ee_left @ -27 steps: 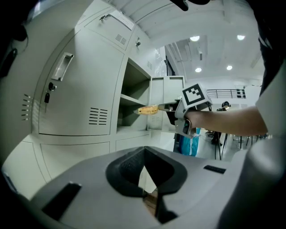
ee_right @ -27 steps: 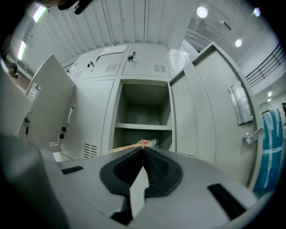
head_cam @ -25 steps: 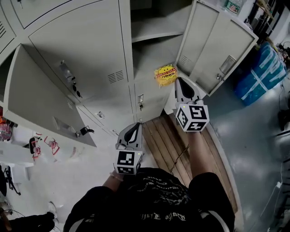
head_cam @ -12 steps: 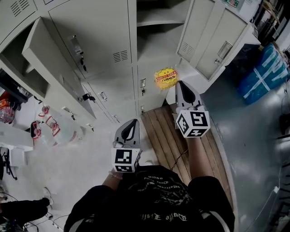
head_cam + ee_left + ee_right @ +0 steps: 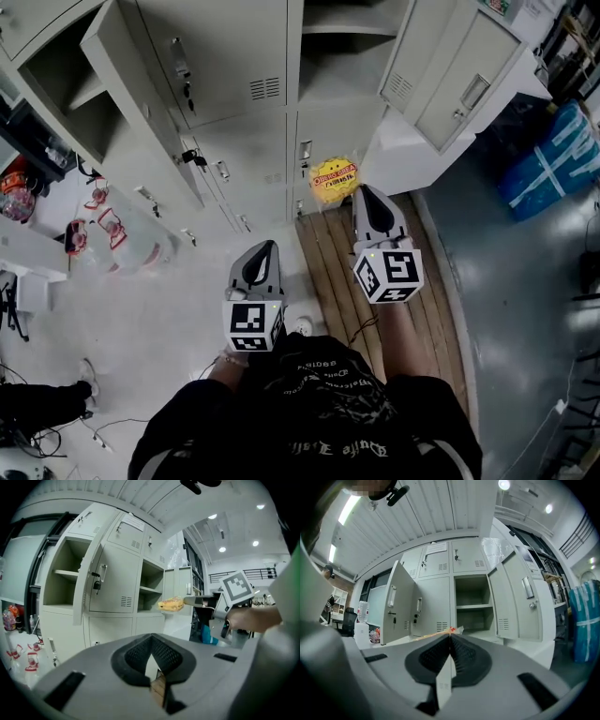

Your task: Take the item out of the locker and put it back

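Jaws of right gripper (image 5: 360,191) pinch packet (image 5: 333,178) above wooden boards (image 5: 330,258), lockers (image 5: 234,56) ahead.

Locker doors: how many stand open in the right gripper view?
2. The left door hangs left of the closed lockers; the right door, right of the shelved compartment. Others may be hidden.

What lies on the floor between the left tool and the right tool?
Wooden floor boards, seen in the head view. The left tool is empty; the right tool holds the yellow packet.
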### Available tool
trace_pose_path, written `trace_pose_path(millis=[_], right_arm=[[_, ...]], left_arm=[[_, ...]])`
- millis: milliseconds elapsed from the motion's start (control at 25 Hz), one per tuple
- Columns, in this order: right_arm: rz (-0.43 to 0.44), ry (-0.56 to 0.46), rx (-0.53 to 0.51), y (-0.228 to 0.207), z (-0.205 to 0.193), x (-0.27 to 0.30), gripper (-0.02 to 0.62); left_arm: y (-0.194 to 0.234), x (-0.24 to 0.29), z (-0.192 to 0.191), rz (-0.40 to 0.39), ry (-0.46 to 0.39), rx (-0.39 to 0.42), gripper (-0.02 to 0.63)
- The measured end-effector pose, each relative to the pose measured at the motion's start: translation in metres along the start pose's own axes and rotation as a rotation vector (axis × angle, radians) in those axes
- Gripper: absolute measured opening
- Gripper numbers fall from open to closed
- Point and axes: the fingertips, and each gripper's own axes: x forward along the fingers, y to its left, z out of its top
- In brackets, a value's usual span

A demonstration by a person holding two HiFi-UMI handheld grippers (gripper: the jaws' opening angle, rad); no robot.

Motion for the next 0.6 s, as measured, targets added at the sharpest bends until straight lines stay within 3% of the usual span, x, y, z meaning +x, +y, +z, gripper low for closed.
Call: trace_pose_path(millis=[360, 600], right_arm=[[0.085, 0.013, 0.047, 0.035, -0.012, -0.019, 0.006], [0.197, 0.012, 0.076, 0.076, -0.01, -0.021, 0.006]], left_arm=[[0.012, -0.032, -0.005, 0.1, 0.004, -0.008, 0.006], [0.036, -0.056, -0.002, 0.201, -0.006, -0.021, 0.006]])
